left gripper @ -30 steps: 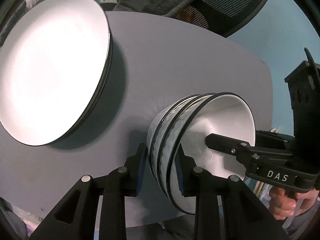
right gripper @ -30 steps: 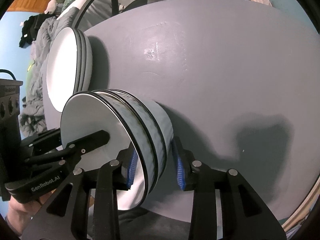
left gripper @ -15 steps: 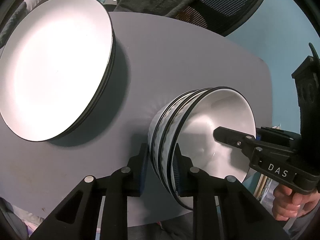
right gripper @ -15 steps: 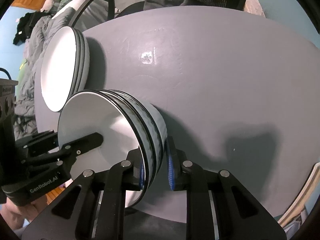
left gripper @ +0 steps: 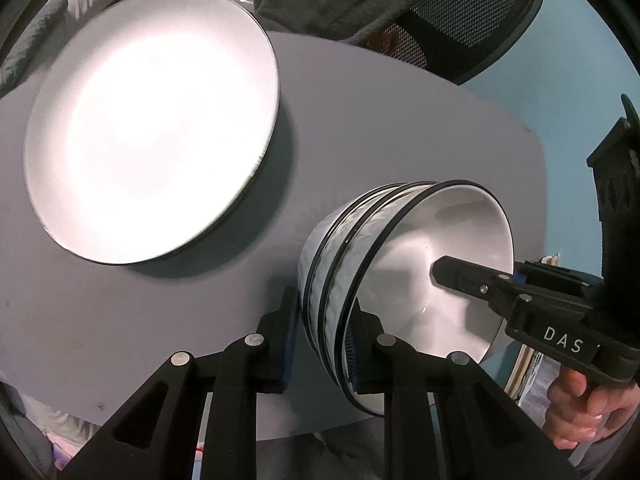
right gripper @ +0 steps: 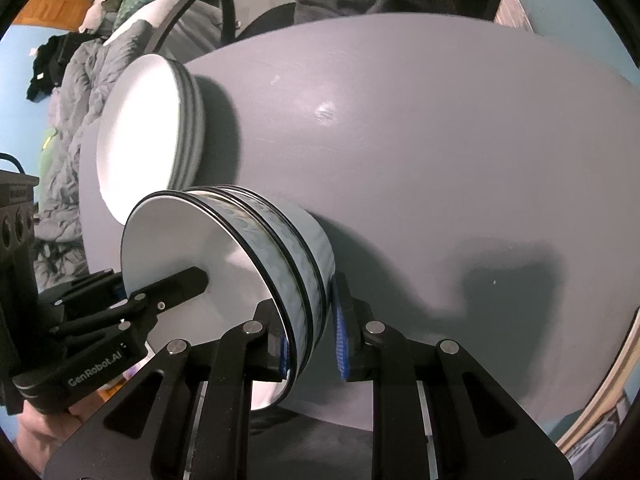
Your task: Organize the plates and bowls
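Observation:
A stack of three white bowls with black rims stands on the grey table; it also shows in the right wrist view. My left gripper is shut on the stack's near wall, one finger inside, one outside. My right gripper is shut on the opposite wall the same way; its finger reaches into the top bowl. A stack of white plates lies to the left of the bowls, apart from them, and shows in the right wrist view.
A black mesh chair with dark cloth stands behind the table. Piled clothes and bedding lie beyond the table's left edge. The table's right half is bare grey surface.
Both grippers have closed from open onto the bowl stack's walls. The bowl stack has shifted slightly relative to the plates.

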Tool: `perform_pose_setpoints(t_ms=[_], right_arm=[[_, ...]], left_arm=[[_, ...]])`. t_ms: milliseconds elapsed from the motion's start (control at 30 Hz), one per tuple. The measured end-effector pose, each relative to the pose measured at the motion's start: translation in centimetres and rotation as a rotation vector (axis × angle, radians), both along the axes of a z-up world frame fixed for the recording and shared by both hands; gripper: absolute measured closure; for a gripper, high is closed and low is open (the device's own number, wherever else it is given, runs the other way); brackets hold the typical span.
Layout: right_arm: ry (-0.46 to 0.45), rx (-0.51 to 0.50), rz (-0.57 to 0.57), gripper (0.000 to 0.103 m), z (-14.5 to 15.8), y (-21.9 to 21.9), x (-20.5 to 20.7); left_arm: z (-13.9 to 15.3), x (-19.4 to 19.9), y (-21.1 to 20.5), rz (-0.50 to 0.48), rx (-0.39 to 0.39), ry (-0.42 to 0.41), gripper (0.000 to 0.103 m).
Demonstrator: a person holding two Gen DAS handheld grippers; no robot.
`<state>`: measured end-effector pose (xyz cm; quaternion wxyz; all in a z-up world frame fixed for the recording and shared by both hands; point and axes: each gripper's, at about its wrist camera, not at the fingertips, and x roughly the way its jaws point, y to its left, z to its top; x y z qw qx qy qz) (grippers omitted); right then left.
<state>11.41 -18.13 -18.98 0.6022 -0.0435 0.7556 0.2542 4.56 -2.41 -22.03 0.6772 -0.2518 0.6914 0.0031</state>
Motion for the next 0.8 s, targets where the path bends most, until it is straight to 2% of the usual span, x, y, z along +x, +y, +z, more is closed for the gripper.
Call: perform_pose_setpoints(t_ms=[333, 567, 800], right_arm=[[-0.065, 0.031, 0.085, 0.085, 3.4, 4.8, 0.8], [-0.098, 0.048, 0.156, 0.085, 3.7, 9.8, 1.7], [-0.108, 0.048, 0.203, 0.085, 3.1, 14.4, 2.5]], left_arm=[[3.6, 0.2, 3.7, 0.039, 0.054, -0.043, 0.083], [4.0, 0.7, 7.4, 0.083, 0.087, -0.041, 0.083], [2.6, 1.5, 10.9, 0.132, 0.091, -0.029, 0.083]])
